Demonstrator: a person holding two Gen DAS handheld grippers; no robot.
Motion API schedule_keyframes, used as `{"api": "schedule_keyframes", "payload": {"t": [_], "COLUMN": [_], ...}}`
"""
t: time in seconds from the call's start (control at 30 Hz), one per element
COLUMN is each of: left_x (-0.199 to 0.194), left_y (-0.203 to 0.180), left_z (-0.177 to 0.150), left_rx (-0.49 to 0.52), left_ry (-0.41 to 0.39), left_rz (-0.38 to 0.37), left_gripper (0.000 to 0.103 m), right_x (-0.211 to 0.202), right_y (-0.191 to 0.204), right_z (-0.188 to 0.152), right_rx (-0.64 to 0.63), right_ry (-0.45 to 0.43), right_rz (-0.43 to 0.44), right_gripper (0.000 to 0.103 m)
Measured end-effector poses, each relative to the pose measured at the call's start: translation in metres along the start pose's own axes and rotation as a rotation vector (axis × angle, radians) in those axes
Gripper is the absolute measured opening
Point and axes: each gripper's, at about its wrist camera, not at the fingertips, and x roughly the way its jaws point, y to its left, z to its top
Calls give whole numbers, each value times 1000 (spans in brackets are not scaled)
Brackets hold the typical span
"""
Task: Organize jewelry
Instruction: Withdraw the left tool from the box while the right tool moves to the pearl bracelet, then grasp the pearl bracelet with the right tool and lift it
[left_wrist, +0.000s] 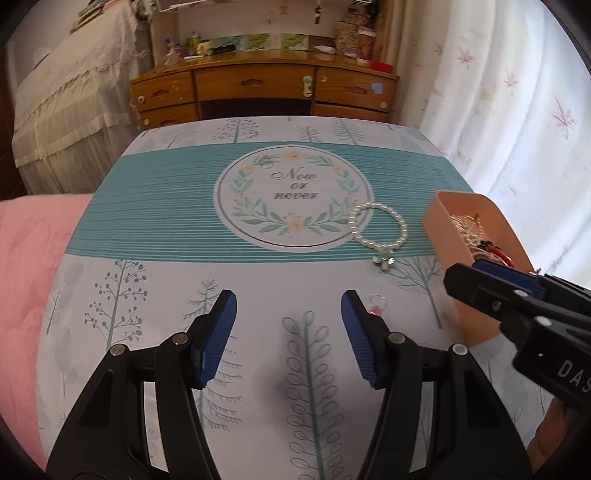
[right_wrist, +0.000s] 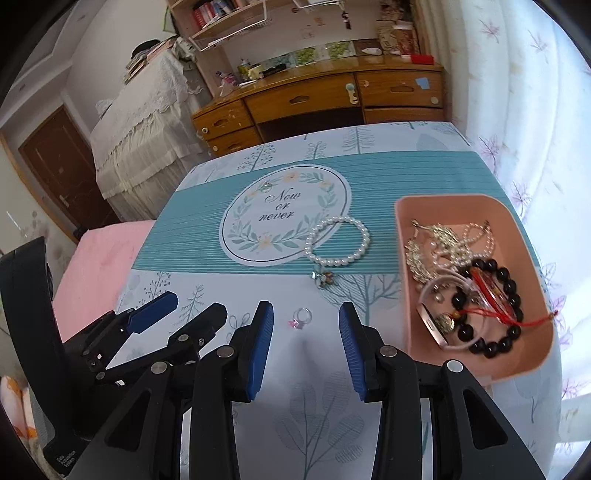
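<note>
Blue-padded jaws of the right gripper (right_wrist: 306, 347) stand apart with nothing between the pads, and just beyond their tips lies a small silver ring with a pink stone (right_wrist: 302, 318) on the worktop, lined up with the gap, which suggests it is the next piece to be picked up. Just to the left sits the left gripper (left_wrist: 289, 339), its jaws also apart and empty over the printed cloth; from its own view the same ring (left_wrist: 376, 304) peeks out beside its right pad. Farther out, on the edge of the teal striped band of the tree-patterned tablecloth (right_wrist: 207, 236), rests a white pearl bracelet with a small charm (right_wrist: 338, 242), lying loose and well apart from either gripper. To the right stands a pink rectangular plastic tray (right_wrist: 400, 229), which already holds a tangle of pieces: a black bead bracelet with a red cord (right_wrist: 506, 280), silvery chains (right_wrist: 421, 262) and pearl strands. Since the tray gathers the sorted pieces, the ring and pearl bracelet outside it look like what remains. A tiny pale item (right_wrist: 265, 187) sits far off on the round printed emblem, too small to identify.
</note>
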Motion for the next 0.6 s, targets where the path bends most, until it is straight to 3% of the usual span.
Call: {"api": "schedule_keyframes", "payload": {"t": [0.3, 0.43, 0.6], "left_x": [28, 37, 44], "left_y": [39, 51, 53], "left_z": [10, 12, 12], "left_rx": [-112, -150, -162], "left_ry": [45, 63, 83], "left_rz": [40, 42, 43], "left_gripper": [56, 56, 56], "right_x": [43, 76, 128], "right_y": [12, 11, 14], "right_z": [46, 70, 89], "right_rx": [-62, -104, -212], "right_ry": [63, 141, 289], "right_rz": [43, 46, 37], "right_gripper": [37, 36, 27]}}
